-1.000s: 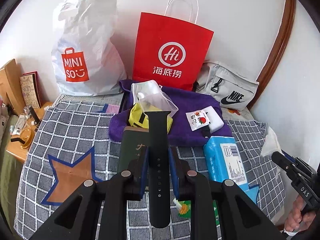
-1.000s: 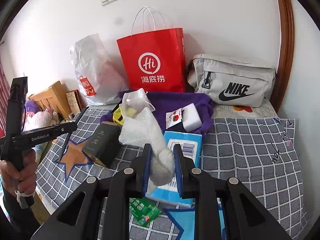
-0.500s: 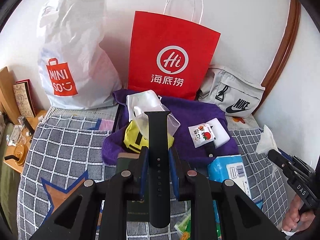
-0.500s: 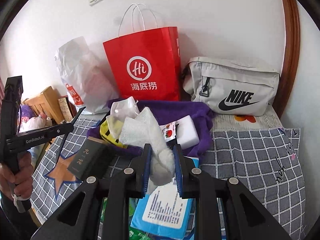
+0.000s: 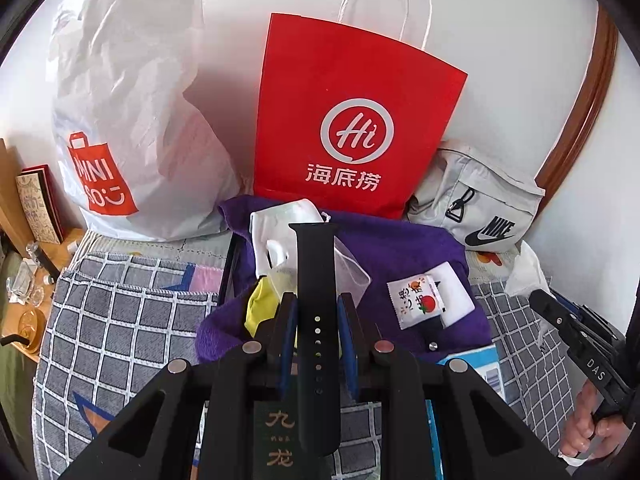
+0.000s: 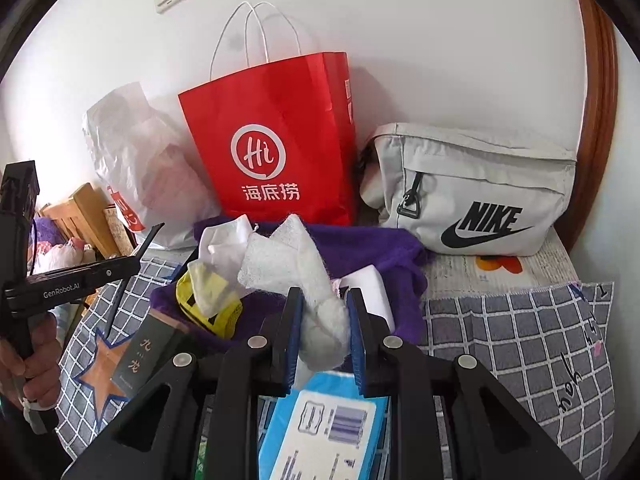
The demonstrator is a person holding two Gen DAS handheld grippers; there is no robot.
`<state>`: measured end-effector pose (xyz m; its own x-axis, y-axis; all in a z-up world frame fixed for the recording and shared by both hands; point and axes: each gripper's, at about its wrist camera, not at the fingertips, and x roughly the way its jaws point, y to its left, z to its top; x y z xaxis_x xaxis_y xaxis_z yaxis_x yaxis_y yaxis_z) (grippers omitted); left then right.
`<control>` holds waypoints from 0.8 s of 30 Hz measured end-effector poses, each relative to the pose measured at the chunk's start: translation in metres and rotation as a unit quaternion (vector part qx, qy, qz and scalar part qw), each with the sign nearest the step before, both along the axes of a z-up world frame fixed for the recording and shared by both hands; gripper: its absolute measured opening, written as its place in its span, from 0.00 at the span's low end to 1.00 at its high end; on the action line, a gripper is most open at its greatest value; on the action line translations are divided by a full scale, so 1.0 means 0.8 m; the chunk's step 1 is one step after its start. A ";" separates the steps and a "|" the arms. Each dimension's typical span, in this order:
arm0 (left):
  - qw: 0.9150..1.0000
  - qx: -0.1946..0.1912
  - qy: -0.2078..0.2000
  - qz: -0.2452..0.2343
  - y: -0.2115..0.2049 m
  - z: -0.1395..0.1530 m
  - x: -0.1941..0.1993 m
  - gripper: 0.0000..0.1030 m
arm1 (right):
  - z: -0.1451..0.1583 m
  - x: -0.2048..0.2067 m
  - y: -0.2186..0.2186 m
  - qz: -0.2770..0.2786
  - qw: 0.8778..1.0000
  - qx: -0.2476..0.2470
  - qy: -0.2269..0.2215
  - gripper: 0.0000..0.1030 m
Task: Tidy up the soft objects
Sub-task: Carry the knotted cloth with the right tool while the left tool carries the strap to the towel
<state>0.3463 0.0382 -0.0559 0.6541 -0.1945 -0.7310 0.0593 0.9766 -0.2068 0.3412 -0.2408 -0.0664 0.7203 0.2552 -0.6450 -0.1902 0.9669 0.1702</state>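
Observation:
My left gripper is shut on a black watch strap and holds it upright above the bed. My right gripper is shut on a white fluffy cloth. Both hover near a purple towel that also shows in the right wrist view. On the towel lie a yellow object, a clear plastic pouch, a small tomato-print packet and a white block.
A red paper bag, a white Miniso bag and a grey Nike pouch stand against the wall. A dark green box and a blue tissue pack lie on the checked bedspread. A wooden bedside table is at left.
Both grippers have moved forward toward the purple towel and the bags, each still holding its object.

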 end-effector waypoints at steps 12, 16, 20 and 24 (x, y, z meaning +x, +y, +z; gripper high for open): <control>1.000 -0.008 0.015 0.003 -0.002 -0.015 0.063 0.19 | -0.015 0.074 0.004 0.006 1.000 -0.006 0.010 0.21; 1.000 -0.013 0.028 -0.003 -0.005 -0.030 0.080 0.19 | -0.033 0.088 0.005 0.006 1.000 -0.004 0.022 0.21; 0.999 -0.016 0.042 -0.005 -0.008 -0.047 0.095 0.19 | -0.055 0.102 0.004 0.006 0.999 -0.008 0.042 0.22; 0.998 -0.026 0.056 -0.002 -0.010 -0.065 0.107 0.19 | -0.073 0.112 0.002 0.006 0.998 -0.017 0.064 0.22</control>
<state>0.4318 0.0303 -0.1082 0.5674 -0.2363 -0.7888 0.0373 0.9643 -0.2621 0.4310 -0.2394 -0.1247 0.6290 0.2392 -0.7397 -0.1804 0.9704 0.1604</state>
